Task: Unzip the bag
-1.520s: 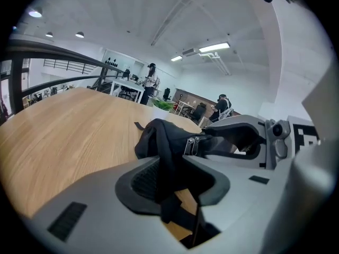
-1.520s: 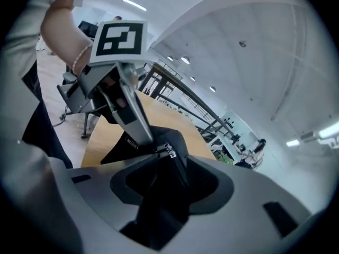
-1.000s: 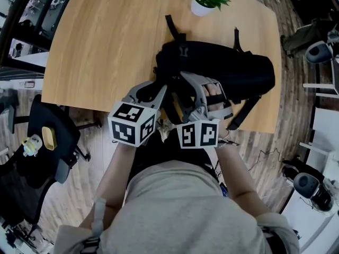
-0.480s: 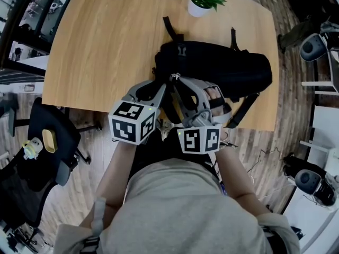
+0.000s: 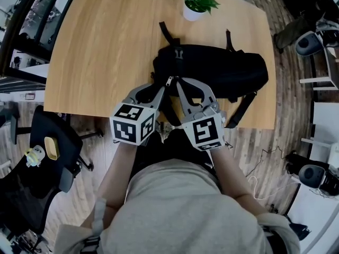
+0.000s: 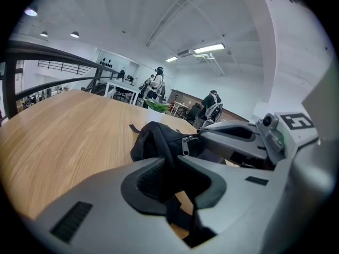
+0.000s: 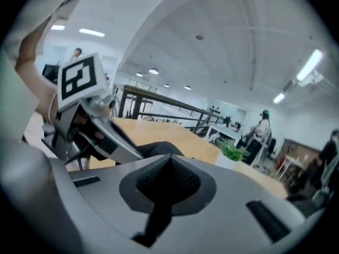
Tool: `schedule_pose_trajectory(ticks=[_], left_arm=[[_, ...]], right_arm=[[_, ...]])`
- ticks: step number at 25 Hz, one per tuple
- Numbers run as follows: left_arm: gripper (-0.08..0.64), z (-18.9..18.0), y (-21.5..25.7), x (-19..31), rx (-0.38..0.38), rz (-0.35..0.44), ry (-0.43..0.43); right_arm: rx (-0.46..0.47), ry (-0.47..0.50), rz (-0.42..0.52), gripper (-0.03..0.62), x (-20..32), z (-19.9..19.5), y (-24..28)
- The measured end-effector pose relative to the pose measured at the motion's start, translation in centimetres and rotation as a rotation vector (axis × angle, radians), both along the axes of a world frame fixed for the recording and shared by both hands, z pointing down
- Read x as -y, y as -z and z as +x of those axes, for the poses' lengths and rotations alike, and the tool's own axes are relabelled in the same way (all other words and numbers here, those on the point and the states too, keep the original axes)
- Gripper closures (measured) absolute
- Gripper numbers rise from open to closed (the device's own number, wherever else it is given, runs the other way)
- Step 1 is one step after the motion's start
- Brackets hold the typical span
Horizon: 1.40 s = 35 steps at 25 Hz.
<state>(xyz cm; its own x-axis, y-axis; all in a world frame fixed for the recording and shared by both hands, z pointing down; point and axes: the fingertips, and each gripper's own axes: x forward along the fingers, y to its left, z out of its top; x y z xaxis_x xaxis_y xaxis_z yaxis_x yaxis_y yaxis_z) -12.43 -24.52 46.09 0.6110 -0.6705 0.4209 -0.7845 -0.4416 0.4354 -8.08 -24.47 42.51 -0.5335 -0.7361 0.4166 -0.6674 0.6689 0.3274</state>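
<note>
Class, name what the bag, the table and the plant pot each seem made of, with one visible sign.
Bag: likely woven synthetic fabric, matte black; it sags and folds softly.
Table: wood or wood veneer, smooth; light grain lines show.
Pot: ceramic or plastic, plain white; too small to tell.

one black fabric backpack (image 5: pixel 212 70), with three loose black straps (image 5: pixel 168 33) lying out from it. one silver metal zipper pull (image 6: pixel 185 146) plain in the left gripper view. one light wooden table (image 5: pixel 106 46). one green leafy plant in a white pot (image 5: pixel 195 4). two grey two-jaw grippers, left gripper (image 5: pixel 164 86) and right gripper (image 5: pixel 180 85), with two black-and-white marker cubes (image 5: pixel 132 123), one apiece. three black office chairs (image 5: pixel 50 157) on the floor around. two far-off people (image 6: pixel 157 83) for certain in the left gripper view; further ones too small to count.
</note>
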Motion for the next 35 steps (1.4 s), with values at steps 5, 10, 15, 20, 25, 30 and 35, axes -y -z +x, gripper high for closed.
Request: schedule_pose_trajectory(ticks=[5,10,15,20,25,30,35], left_arm=[[0.487,0.0,0.3,0.2,0.001,0.015,-0.007],[0.492,-0.3,0.3,0.5,0.019,0.029,-0.003],[0.494,-0.5,0.6,0.8,0.046,0.042,0.003],[0.494,-0.7,0.4,0.8,0.056,0.029,0.059],[0.495,-0.8,0.3,0.8,0.078,0.024,0.119],[0.495,-1.1,0.2,0.9,0.108,0.018,0.180],[0.495,-1.2,0.1,1.1,0.119,0.017,0.234]], right_arm=[[0.315,-0.116,-0.207,0.583,0.2,1.6,-0.1],[0.373,-0.166,-0.234,0.582,0.4,2.6,0.0],[0.440,-0.196,-0.251,0.581,0.9,4.5,0.1],[0.426,-0.193,-0.241,0.581,1.3,6.6,0.3],[0.457,-0.196,-0.247,0.581,2.0,9.0,0.7],[0.482,-0.203,-0.257,0.581,2.5,11.5,0.8],[0.491,-0.200,-0.256,0.582,3.1,13.7,1.3]])
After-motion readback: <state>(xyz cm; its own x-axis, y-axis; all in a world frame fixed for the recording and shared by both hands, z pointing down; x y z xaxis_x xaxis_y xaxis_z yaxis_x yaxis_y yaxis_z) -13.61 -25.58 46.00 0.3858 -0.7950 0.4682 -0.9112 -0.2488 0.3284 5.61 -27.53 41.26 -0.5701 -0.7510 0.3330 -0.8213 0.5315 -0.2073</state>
